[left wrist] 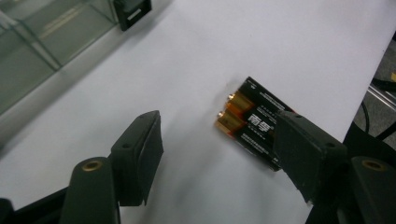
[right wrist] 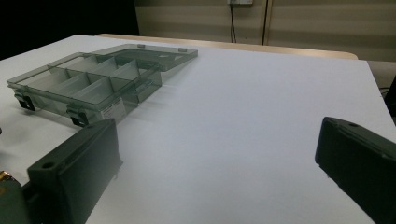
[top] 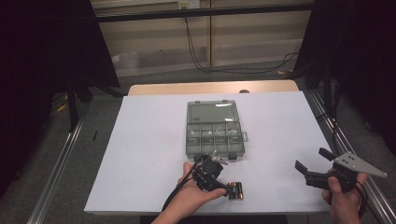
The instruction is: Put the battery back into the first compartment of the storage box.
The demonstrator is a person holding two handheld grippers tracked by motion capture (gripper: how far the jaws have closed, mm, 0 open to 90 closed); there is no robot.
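Left gripper [top: 229, 189] at near desk edge, matte black jaws apart, not gripping the shrink-wrapped battery pack [left wrist: 256, 122] lying flat on white sheet [top: 154, 140]. Clear plastic box [top: 215, 129] mid-desk, lid open. Right gripper [top: 313, 163] jaws wide, empty.

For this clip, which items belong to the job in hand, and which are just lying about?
Part of the job:
- battery pack, lying on the white sheet between the left gripper's open jaws, not yet gripped
- compartment box, lid open, just beyond the pack

Not in play:
- right gripper, open, over bare sheet
- cables on the floor behind the table
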